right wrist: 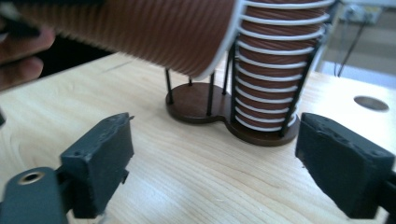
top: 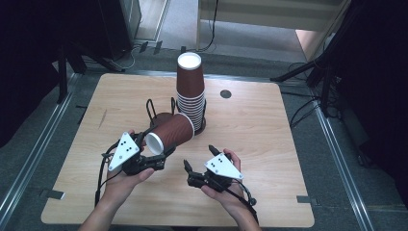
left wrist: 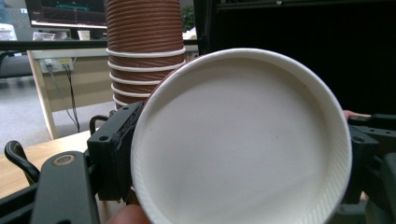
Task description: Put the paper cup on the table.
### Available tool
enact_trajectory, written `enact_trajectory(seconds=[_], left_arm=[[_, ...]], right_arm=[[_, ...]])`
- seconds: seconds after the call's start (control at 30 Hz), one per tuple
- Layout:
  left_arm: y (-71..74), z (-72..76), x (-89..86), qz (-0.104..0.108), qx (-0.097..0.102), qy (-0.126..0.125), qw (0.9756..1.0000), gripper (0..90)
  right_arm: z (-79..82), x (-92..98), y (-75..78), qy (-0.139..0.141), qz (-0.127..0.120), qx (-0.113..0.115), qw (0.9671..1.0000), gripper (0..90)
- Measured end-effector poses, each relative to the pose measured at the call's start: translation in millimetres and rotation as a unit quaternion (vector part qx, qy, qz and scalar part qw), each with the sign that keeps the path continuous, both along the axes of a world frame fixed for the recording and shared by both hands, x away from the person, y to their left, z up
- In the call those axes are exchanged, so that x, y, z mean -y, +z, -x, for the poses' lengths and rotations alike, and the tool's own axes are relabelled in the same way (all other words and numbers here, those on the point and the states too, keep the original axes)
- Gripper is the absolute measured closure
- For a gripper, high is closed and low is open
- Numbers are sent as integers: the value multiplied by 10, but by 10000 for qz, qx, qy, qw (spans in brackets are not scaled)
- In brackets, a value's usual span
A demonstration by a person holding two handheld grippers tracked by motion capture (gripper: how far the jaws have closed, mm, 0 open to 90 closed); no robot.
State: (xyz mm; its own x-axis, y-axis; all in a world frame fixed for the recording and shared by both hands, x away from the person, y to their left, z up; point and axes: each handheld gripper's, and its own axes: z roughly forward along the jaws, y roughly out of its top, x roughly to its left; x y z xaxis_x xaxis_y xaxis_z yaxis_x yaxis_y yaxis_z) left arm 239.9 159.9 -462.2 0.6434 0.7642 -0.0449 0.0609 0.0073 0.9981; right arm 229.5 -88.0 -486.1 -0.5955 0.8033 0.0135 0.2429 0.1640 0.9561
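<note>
The brown ribbed paper cup [top: 169, 132] and stacked cups [top: 191, 91] bear no legible writing.

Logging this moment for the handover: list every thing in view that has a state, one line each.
Left gripper: shut on the single cup's base.
Single cup: lying sideways in the air, held.
Right gripper: open, holding nothing.
Cup stack: upright, bottoms up, in the holder.
Holder: near slot has no cups.
</note>
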Motion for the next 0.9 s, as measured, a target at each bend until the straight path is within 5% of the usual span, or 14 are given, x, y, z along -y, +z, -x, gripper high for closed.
enact_trajectory(seconds=[0.23,0.37,0.47,0.73,0.8,0.83,0.87,0.9], left_arm=[[-24,-11,16,89,37,-1,10000,211],[-46,-5,43,121,56,16,9999,212],[-54,-1,48,188,79,8,9998,212],[-97,-23,63,213,102,24,9997,212],[-107,-22,65,234,105,28,9997,212],[-110,-19,69,259,109,20,9996,212],[-110,-19,69,259,109,20,9996,212],[-109,-17,71,259,111,26,9996,212]], right_arm=[[3,76,127,31,-625,-451,9970,68],[25,59,150,-86,-585,-422,9974,57],[28,72,159,-107,-776,-553,9954,55],[63,98,241,-525,-1384,-919,9847,47],[68,108,258,-598,-1605,-1032,9798,36],[59,120,267,-728,-1830,-1176,9733,32],[59,120,267,-728,-1830,-1176,9733,32],[57,119,271,-790,-1940,-1247,9698,30]])
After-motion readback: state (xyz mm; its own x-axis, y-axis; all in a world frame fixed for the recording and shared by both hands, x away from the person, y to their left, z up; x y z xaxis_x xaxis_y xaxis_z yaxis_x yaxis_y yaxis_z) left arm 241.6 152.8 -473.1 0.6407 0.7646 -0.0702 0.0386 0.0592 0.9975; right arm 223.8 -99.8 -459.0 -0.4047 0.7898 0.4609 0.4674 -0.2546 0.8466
